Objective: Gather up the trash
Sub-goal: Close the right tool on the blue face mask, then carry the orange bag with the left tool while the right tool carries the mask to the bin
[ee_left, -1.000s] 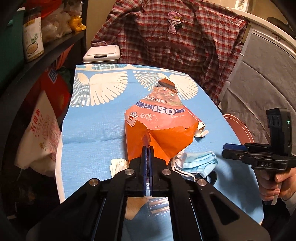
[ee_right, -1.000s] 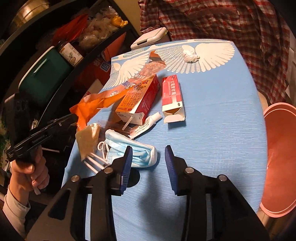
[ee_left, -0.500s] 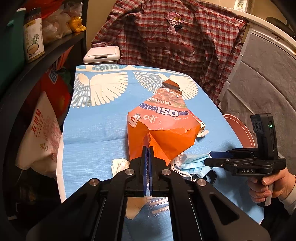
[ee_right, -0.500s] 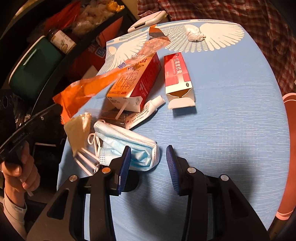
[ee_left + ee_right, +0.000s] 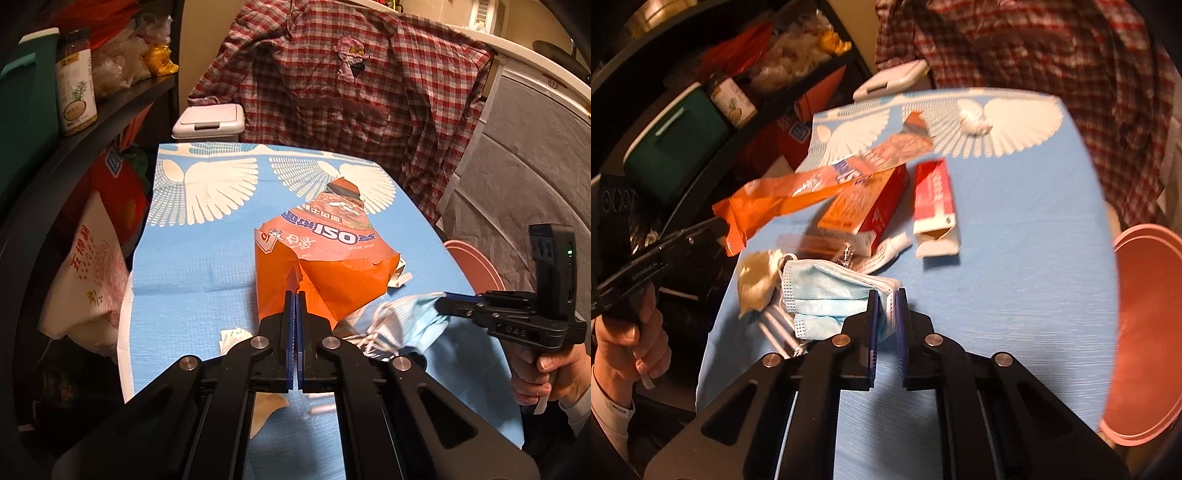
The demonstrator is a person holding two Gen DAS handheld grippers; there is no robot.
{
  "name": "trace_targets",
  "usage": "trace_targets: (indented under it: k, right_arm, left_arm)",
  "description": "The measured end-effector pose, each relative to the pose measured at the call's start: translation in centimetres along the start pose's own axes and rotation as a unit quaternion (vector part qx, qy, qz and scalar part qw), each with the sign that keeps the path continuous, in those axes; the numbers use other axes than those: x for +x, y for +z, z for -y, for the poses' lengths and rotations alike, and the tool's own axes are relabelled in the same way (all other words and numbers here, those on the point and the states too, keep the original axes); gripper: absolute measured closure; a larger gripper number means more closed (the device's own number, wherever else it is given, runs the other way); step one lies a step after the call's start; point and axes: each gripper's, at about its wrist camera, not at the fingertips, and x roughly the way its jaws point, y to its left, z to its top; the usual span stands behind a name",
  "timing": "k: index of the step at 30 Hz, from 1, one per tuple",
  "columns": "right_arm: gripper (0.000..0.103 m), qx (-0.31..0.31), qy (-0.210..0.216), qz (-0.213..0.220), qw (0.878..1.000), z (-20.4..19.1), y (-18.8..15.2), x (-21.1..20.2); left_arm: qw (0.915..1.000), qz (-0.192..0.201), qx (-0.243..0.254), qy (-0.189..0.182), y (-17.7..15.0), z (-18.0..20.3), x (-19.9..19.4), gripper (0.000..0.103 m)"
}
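Your left gripper [image 5: 295, 295] has its jaws pressed together on the edge of the crinkled orange plastic snack bag [image 5: 325, 266], which stretches ahead of them above the blue counter [image 5: 192, 266]. Your right gripper [image 5: 886, 295] has its jaws clamped on the folded pale-blue face mask [image 5: 827, 291]; the mask trails left of them, with the red cartons [image 5: 864, 214] just beyond.

Left claw [image 5: 295, 295] pinches orange wrapper [image 5: 325, 269] above table [image 5: 192, 266].
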Motion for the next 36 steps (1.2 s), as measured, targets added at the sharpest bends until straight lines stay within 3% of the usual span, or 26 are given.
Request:
trace_targets:
  k: [20, 36]
  right_arm:
    - [0.094, 0.032, -0.015, 0.103, 0.994, 2.4, 0.3, -8.3]
    - [0.093, 0.053, -0.068, 0.147, 0.985, 5.9, -0.5, -13.1]
  left_arm:
    - [0.9980, 0.054, -0.023, 0.021, 1.0, 3.1, -3.4, 0.103]
    - [0.9980, 0.062, 0.006, -0.008, 1.6, 7.6, -3.4, 0.103]
